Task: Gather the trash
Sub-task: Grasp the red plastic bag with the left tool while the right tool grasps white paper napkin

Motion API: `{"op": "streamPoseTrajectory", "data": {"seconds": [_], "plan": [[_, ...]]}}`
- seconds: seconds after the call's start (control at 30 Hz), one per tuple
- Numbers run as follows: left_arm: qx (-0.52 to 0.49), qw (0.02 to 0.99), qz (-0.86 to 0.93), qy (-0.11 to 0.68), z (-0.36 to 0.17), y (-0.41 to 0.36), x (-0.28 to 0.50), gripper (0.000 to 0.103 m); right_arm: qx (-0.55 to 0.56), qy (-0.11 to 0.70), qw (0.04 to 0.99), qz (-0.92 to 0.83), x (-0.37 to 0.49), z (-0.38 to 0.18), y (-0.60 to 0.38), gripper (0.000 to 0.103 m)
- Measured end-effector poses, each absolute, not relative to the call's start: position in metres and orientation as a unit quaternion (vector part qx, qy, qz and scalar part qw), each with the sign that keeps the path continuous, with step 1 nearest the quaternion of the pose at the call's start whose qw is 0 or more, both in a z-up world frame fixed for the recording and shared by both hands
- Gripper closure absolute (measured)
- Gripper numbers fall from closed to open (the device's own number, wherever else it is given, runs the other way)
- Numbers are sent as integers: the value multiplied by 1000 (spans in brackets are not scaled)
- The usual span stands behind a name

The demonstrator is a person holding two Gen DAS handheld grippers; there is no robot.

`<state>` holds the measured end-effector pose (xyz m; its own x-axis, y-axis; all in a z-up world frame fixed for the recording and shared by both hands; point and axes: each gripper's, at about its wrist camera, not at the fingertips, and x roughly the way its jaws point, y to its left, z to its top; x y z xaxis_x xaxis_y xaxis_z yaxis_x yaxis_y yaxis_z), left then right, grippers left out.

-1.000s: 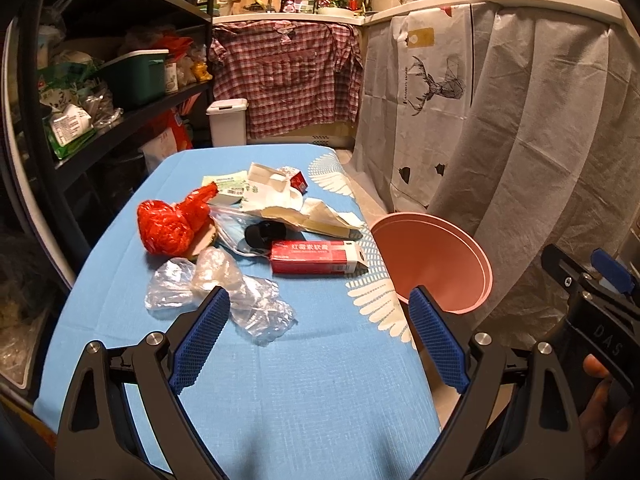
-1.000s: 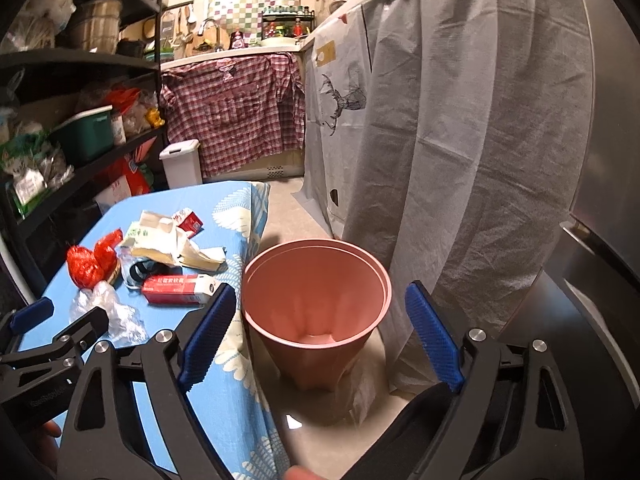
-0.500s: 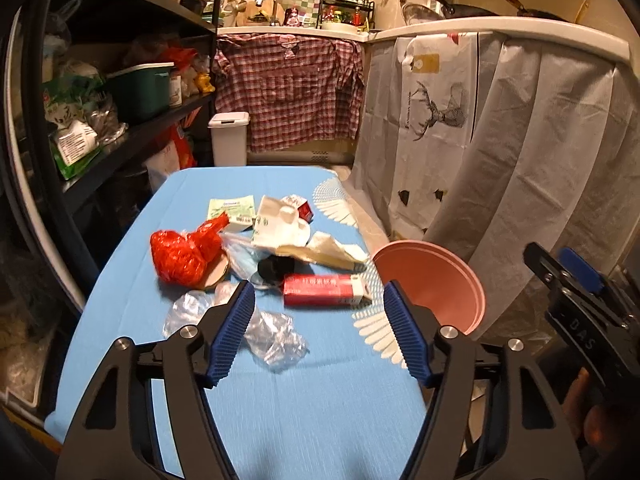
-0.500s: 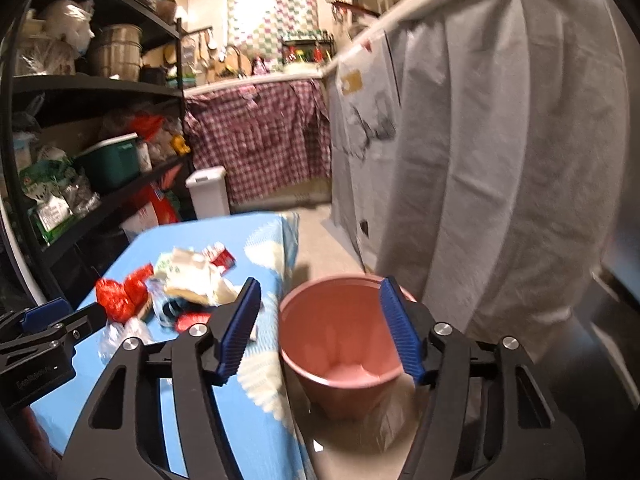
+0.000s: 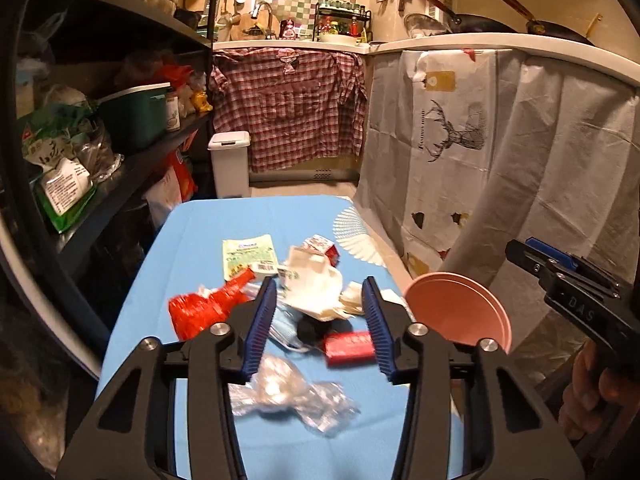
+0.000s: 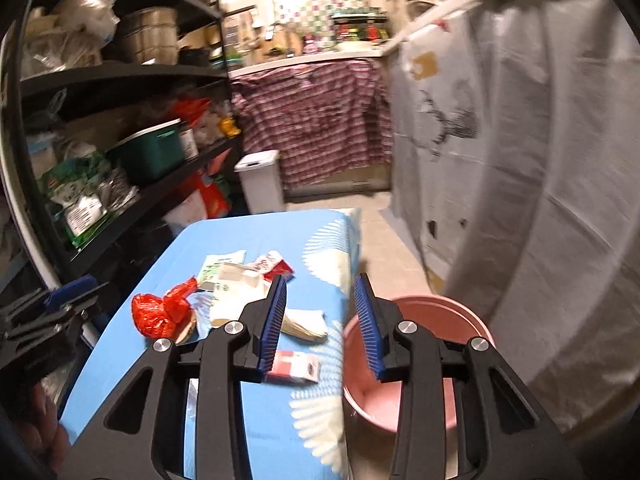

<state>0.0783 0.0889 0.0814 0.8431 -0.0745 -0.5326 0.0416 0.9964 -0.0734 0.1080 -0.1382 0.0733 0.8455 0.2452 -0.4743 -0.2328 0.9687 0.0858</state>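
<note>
Both claws, left [image 5: 320,330] and right [image 6: 320,322], pulled back, closing empty; red box [image 5: 349,345] lies crosswise.

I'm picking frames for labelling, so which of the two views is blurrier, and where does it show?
Right wrist view: motion blur smears the deer curtain and shelves. Left wrist view: background sharp, only the red box and clear plastic bag are slightly smeared. Both are warmly lit, with fisheye bending.
</note>
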Motion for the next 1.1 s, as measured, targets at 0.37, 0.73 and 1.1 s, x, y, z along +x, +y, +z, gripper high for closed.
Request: {"op": "streamPoseTrajectory", "data": {"seconds": [0.37,0.73,1.1], "plan": [[-29,956,-20,292,62,151,127,67,-67,276,937,205,169,49,-104,82],[-60,939,27,338,15,204,152,72,-92,331,916,207,205,-30,-83,89],[-115,906,51,405,-30,232,183,58,-101,378,895,215,235,-70,-70,79]]}}
